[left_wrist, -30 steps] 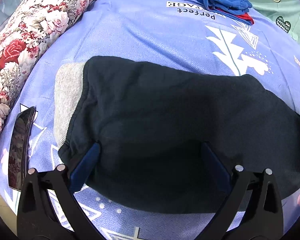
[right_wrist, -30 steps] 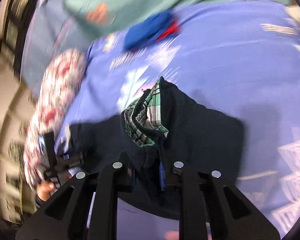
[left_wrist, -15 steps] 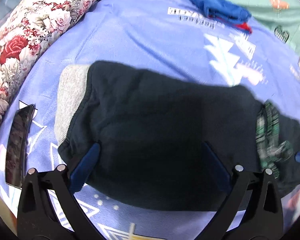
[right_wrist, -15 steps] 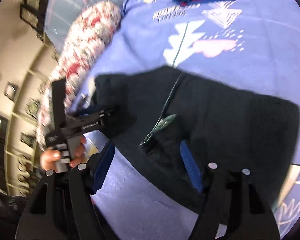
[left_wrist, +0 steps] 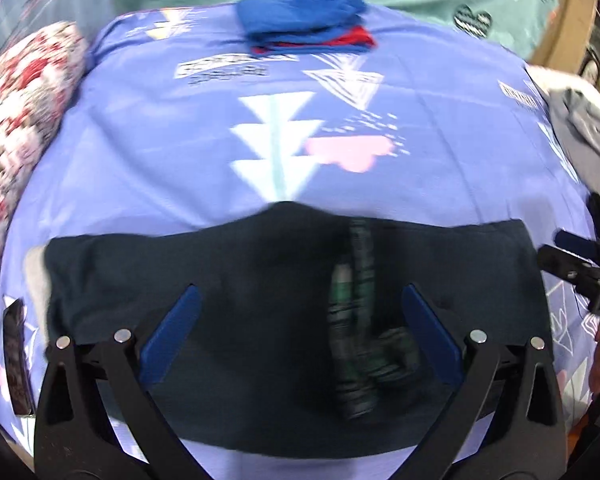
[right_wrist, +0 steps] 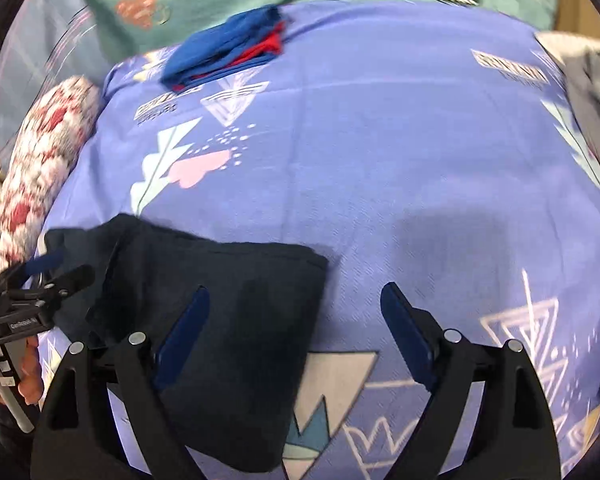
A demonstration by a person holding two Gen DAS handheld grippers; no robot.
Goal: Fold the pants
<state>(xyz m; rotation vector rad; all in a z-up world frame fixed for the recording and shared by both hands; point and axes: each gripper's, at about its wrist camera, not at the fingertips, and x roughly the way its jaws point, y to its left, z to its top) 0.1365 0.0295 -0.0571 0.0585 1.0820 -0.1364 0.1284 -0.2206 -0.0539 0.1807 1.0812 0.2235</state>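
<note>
Fold just laid: dark pants (left_wrist: pixel 260 320) lie doubled on bed (right_wrist: pixel 420 160), right tool (right_wrist: pixel 294 320) just spread empty, left tool (left_wrist: pixel 300 320) apart; next fold needs regrasp.

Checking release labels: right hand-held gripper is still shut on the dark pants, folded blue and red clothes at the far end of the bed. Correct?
Not quite. In the right wrist view the right hand-held gripper is open, gripping nothing; the dark pants lie flat. The blue and red clothes are as stated.
</note>
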